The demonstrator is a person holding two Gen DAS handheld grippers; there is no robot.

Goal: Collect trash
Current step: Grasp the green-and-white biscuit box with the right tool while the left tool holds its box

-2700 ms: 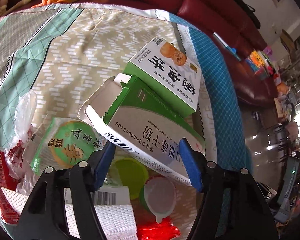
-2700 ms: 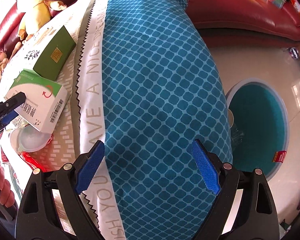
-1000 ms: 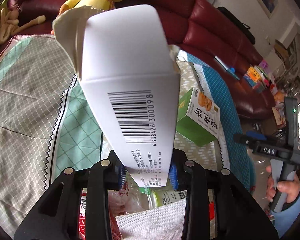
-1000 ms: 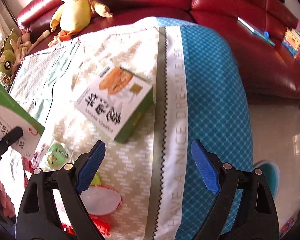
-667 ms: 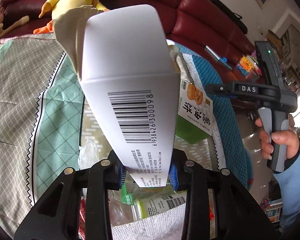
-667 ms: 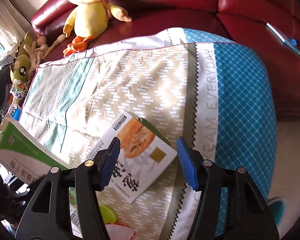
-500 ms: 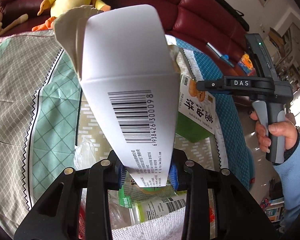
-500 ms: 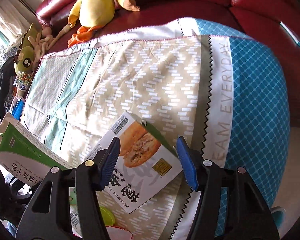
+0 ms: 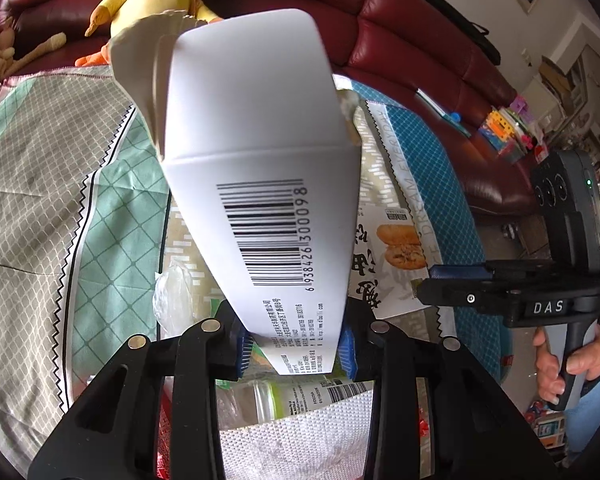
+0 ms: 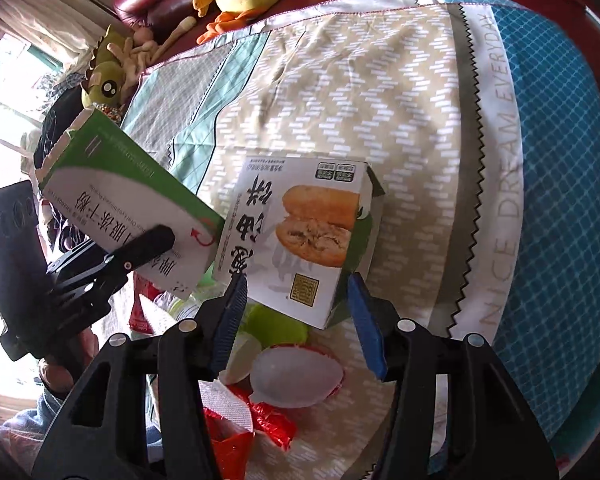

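Left wrist view: the left claw (image 9: pixel 296 350) is clamped on one medicine box (image 9: pixel 256 184), which stands up and away from the pads, its barcode side facing the camera and its flaps loose at the far end. That makes one item picked up but, as far as this view shows, not yet dropped anywhere; no bin is in sight. Below and just behind the claw lie a paper towel (image 9: pixel 300 436), a labelled plastic bottle (image 9: pixel 288 394) and a clear plastic bag (image 9: pixel 176 296) to the left. To the right of the claw one biscuit box (image 9: pixel 392 264) lies on the patterned cloth (image 9: pixel 40 220), with the right claw (image 9: pixel 440 284) reaching over it.

Right wrist view: the right claw (image 10: pixel 296 320) is spread wide, its blue pads flanking the near end of the biscuit box (image 10: pixel 296 236) without squeezing it, so I judge this second pickup is about to start. Left of it, the left claw (image 10: pixel 148 246) holds the medicine box (image 10: pixel 128 208) in the air. Just below the right claw sit one white lid (image 10: pixel 292 376), one green cup (image 10: pixel 276 326) and one red wrapper (image 10: pixel 256 416), all still to gather. Most of the job looks undone
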